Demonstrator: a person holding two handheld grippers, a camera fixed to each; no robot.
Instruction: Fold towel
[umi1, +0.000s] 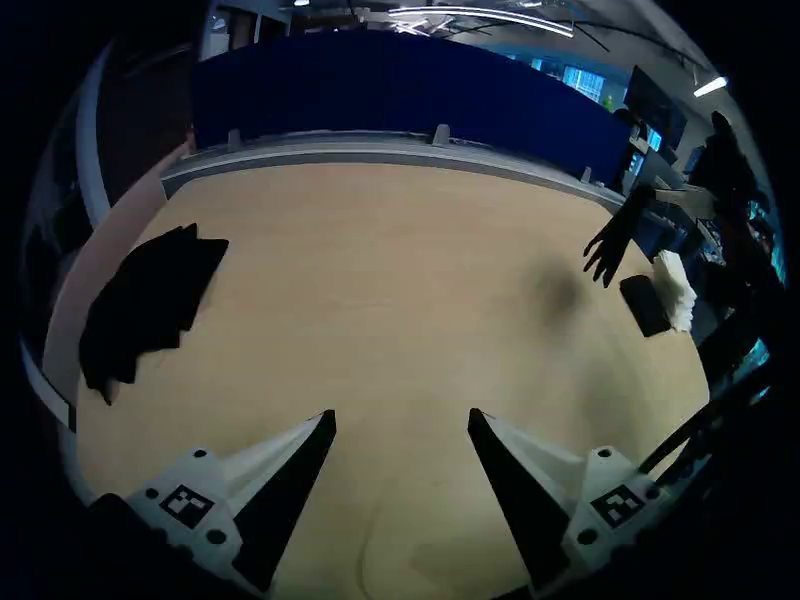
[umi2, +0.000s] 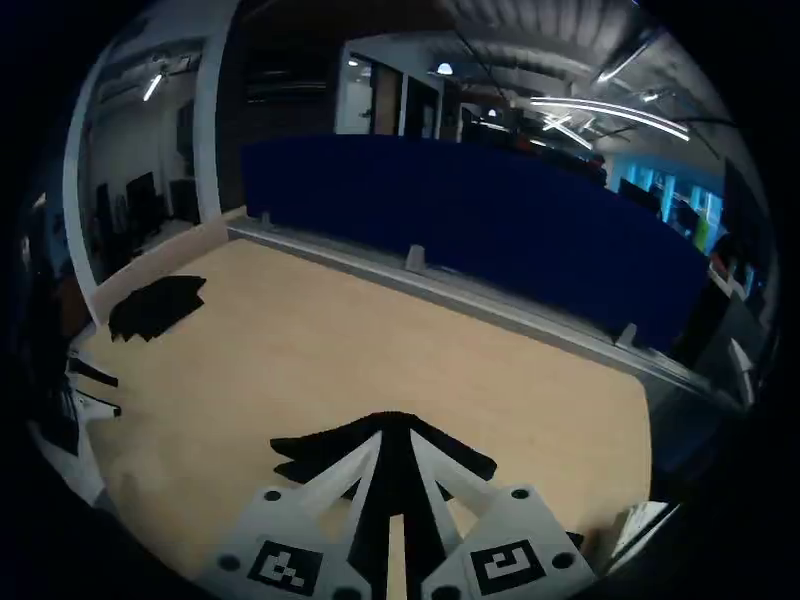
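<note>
A black towel (umi2: 462, 462) lies spread just past my right gripper (umi2: 397, 428). Its two fingers stand close together and pinch the cloth's near edge low over the wooden table (umi2: 330, 340). My left gripper (umi1: 400, 430) hangs open above bare wood with nothing between its fingers. A heap of black towels (umi1: 150, 300) sits at the table's left edge, and the same heap (umi2: 155, 305) appears far left in the right gripper view.
A blue partition (umi1: 400, 90) runs along the table's far edge. At the far right, a dark hand-shaped thing (umi1: 612, 243) hangs beside a black block (umi1: 645, 305) and a stack of white cloths (umi1: 680, 290). Office desks stand beyond.
</note>
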